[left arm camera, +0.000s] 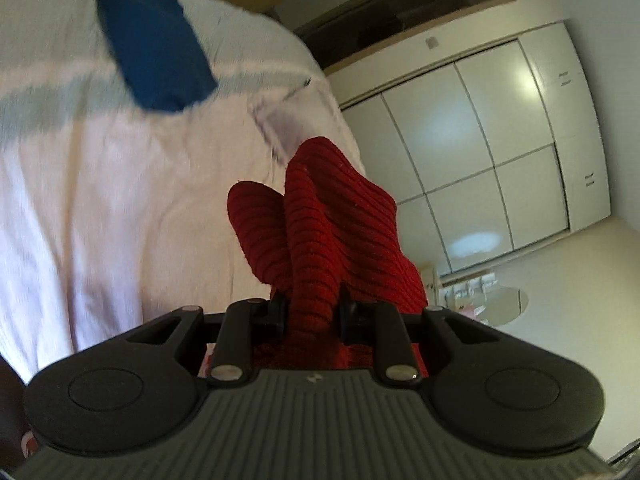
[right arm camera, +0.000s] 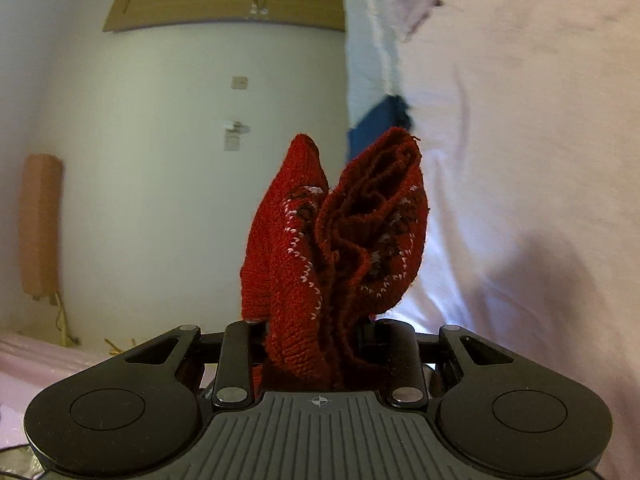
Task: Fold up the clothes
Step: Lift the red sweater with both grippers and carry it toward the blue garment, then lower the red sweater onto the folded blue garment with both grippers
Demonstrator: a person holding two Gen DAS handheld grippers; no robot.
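Observation:
My left gripper (left arm camera: pixel 312 314) is shut on a bunched fold of a red ribbed knit garment (left arm camera: pixel 328 224), which stands up between the fingers above the bed. My right gripper (right arm camera: pixel 314 332) is shut on another bunch of the same red knit garment (right arm camera: pixel 344 232), here showing a white and dark pattern band. A folded blue cloth (left arm camera: pixel 152 44) lies flat on the bed beyond the left gripper; its edge shows in the right wrist view (right arm camera: pixel 380 124).
The bed is covered with a pale pink sheet (left arm camera: pixel 100 184), also seen in the right wrist view (right arm camera: pixel 520 160). White wardrobe doors (left arm camera: pixel 472 136) stand past the bed's edge. A white wall (right arm camera: pixel 160 180) lies to the left of the right gripper.

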